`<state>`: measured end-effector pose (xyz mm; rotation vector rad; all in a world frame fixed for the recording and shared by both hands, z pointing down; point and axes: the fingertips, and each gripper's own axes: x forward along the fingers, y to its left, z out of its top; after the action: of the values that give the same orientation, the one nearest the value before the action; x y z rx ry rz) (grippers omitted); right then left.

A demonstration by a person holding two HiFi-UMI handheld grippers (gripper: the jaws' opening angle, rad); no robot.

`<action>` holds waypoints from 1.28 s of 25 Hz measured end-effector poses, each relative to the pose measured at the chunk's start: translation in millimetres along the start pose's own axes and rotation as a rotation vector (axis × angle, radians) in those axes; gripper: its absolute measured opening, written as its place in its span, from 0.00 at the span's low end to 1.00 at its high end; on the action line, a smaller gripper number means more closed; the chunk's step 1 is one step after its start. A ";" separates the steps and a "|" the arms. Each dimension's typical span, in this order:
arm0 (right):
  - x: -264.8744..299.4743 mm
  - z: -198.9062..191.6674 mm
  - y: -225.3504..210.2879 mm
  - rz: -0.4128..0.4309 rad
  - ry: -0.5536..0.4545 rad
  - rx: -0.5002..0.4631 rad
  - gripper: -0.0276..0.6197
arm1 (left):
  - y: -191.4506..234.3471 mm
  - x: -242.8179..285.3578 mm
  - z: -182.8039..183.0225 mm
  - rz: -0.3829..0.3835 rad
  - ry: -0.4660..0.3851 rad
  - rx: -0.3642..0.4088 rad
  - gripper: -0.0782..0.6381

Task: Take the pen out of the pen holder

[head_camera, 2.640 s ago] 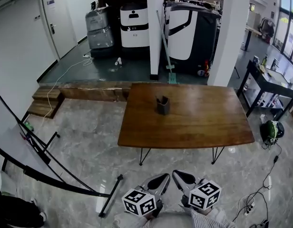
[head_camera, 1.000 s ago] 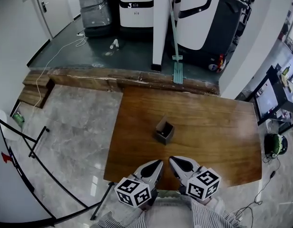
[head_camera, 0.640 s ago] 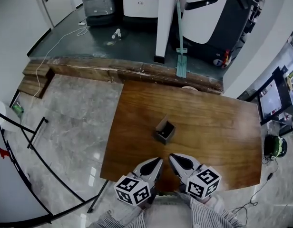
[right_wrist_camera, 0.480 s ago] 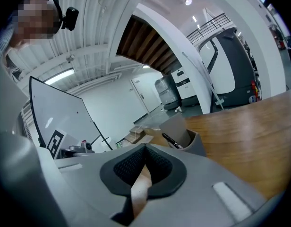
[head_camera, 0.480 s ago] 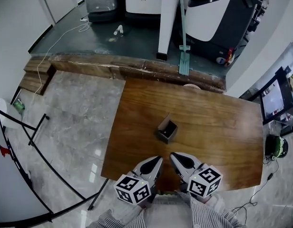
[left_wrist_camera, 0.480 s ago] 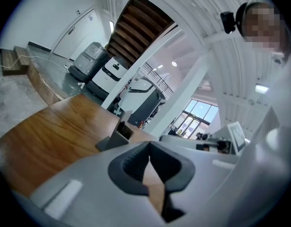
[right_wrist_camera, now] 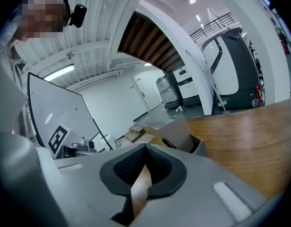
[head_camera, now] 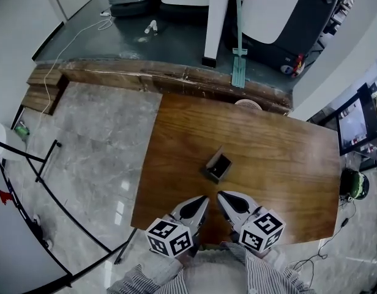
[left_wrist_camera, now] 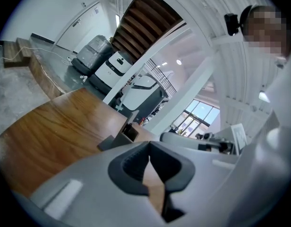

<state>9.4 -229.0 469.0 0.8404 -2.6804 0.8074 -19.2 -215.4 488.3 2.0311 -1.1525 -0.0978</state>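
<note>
A grey square pen holder (head_camera: 218, 166) stands near the middle of the wooden table (head_camera: 280, 158). The right gripper view shows the holder (right_wrist_camera: 185, 135) just ahead, with a dark pen (right_wrist_camera: 167, 143) lying slanted inside it. In the left gripper view the holder (left_wrist_camera: 129, 133) is ahead and slightly left. My left gripper (head_camera: 201, 199) and right gripper (head_camera: 221, 196) hover side by side over the table's near edge, a short way before the holder. Both are shut with nothing between the jaws.
A green mop (head_camera: 238, 60) leans on a white pillar (head_camera: 216, 17) beyond the table. A round pale object (head_camera: 248, 105) sits at the table's far edge. Black stand legs (head_camera: 48, 182) cross the floor at left. A dark side table (head_camera: 360, 121) stands right.
The table has come closer in the head view. Both grippers have moved forward over its near edge toward the holder and have stayed shut.
</note>
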 end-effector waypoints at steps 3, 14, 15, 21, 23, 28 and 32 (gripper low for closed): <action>9.0 3.9 -5.5 -0.011 0.015 -0.020 0.04 | 5.1 4.4 -0.3 -0.007 0.010 -0.024 0.12; 38.7 7.9 -32.0 -0.060 0.078 -0.129 0.10 | 27.7 18.8 -0.1 -0.020 0.001 -0.129 0.12; 40.8 7.4 -34.6 -0.067 0.083 -0.137 0.12 | 29.8 19.0 -1.1 -0.019 -0.001 -0.139 0.12; 54.4 -1.5 -48.9 -0.075 0.105 -0.132 0.20 | 40.4 24.5 -14.2 -0.016 0.024 -0.182 0.12; 59.7 -3.0 -52.5 -0.080 0.118 -0.150 0.22 | 43.4 26.4 -18.0 -0.020 0.034 -0.185 0.12; 70.5 -4.6 -56.8 -0.089 0.155 -0.242 0.24 | 55.8 25.8 -21.3 -0.005 0.028 -0.212 0.12; 78.1 -8.9 -59.8 -0.088 0.168 -0.247 0.24 | 71.6 24.4 -18.8 0.018 0.015 -0.226 0.12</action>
<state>-19.0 -301.0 530.4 0.7856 -2.5097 0.4898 -46.9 -242.9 555.7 1.8191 -1.0988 -0.1946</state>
